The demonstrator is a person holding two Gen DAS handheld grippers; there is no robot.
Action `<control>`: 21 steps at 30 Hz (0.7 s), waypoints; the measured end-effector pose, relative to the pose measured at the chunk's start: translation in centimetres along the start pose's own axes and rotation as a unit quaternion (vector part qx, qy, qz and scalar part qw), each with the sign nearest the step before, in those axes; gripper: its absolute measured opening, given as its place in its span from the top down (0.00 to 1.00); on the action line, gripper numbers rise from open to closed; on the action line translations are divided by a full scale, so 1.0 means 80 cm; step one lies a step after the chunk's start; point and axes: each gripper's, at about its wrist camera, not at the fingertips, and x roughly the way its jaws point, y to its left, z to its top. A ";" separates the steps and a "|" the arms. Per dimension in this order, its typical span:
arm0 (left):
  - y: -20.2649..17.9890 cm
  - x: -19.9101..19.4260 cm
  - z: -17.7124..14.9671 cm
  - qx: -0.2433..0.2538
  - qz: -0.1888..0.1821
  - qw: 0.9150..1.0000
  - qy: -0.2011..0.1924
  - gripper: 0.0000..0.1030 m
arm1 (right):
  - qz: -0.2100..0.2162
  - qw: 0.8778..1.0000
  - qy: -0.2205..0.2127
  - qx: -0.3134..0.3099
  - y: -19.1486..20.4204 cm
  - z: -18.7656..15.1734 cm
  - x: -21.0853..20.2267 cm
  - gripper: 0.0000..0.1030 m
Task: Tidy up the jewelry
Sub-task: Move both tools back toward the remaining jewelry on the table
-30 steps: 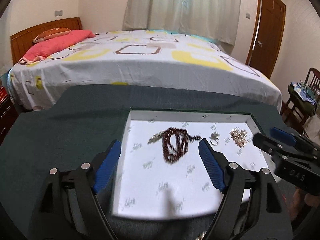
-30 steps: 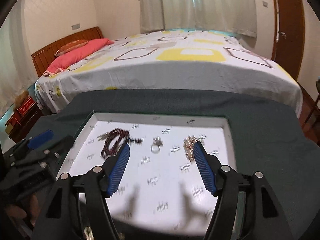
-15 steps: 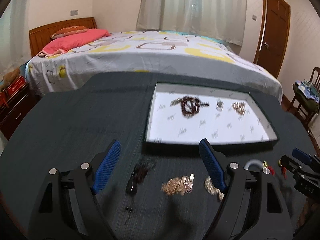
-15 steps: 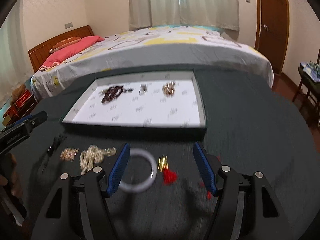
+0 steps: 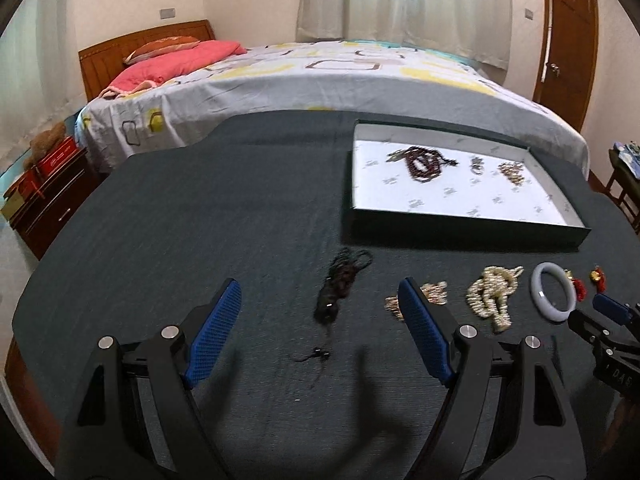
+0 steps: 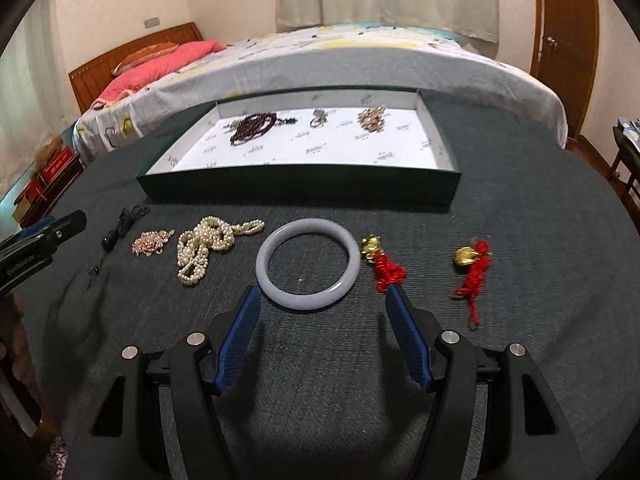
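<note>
A row of jewelry lies on the dark tablecloth in front of a shallow green tray (image 6: 304, 184) (image 5: 460, 232). From left to right: a black cord necklace (image 5: 340, 284) (image 6: 124, 222), a small pinkish-gold piece (image 6: 150, 241) (image 5: 434, 292), a pearl necklace (image 6: 204, 246) (image 5: 492, 294), a pale jade bangle (image 6: 308, 264) (image 5: 554, 292), and two gold charms with red tassels (image 6: 382, 264) (image 6: 472, 268). My left gripper (image 5: 320, 304) is open above the black cord. My right gripper (image 6: 322, 300) is open just short of the bangle. Inside the tray lie a dark red bead string (image 6: 252, 126), a ring (image 6: 318, 118) and a gold piece (image 6: 372, 118).
A bed (image 5: 320, 80) with a patterned sheet stands behind the table. A wooden door (image 5: 568, 40) is at the right, a nightstand (image 5: 44, 204) at the left, a chair (image 5: 624, 184) at the far right. The cloth left of the tray is bare.
Both grippers have pulled back from over the tray toward the near side of the table and sunk. The loose row of jewelry, unseen before, now lies under them. Both stay open.
</note>
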 end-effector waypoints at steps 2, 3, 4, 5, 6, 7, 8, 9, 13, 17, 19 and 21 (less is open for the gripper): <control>0.004 0.004 -0.001 -0.004 0.004 1.000 0.004 0.23 | -0.003 1.000 0.009 -0.004 0.004 0.001 0.008 0.38; 0.006 0.005 -0.001 -0.004 0.005 1.000 0.005 0.23 | -0.001 1.000 0.017 -0.005 0.006 0.002 0.014 0.38; 0.007 0.008 -0.002 -0.003 0.007 1.000 0.008 0.23 | -0.001 1.000 0.020 -0.006 0.008 0.002 0.017 0.38; 0.007 0.009 -0.002 -0.001 0.009 1.000 0.009 0.23 | -0.001 1.000 0.023 -0.007 0.009 0.003 0.021 0.38; 0.008 0.011 -0.003 0.001 0.011 1.000 0.011 0.23 | -0.004 1.000 0.025 -0.010 0.012 0.005 0.024 0.38; 0.008 0.013 -0.004 0.002 0.014 1.000 0.012 0.23 | -0.006 1.000 0.024 -0.014 0.014 0.006 0.026 0.38; 0.009 0.015 -0.004 0.003 0.015 1.000 0.014 0.23 | -0.007 1.000 0.025 -0.017 0.016 0.007 0.028 0.38; 0.010 0.017 -0.005 0.003 0.016 1.000 0.016 0.23 | -0.010 0.999 0.026 -0.018 0.017 0.010 0.030 0.37; 0.013 0.027 -0.003 0.000 0.020 1.000 0.024 0.23 | -0.014 0.999 0.026 -0.023 0.021 0.017 0.037 0.37; 0.013 0.039 0.000 -0.002 0.024 0.999 0.033 0.23 | -0.018 0.999 0.027 -0.030 0.023 0.023 0.043 0.36; 0.010 0.046 0.003 0.006 0.022 0.999 0.037 0.23 | -0.020 0.999 0.027 -0.033 0.024 0.025 0.045 0.35; 0.007 0.052 0.006 0.013 0.021 0.999 0.040 0.23 | -0.020 0.999 0.026 -0.035 0.024 0.026 0.047 0.33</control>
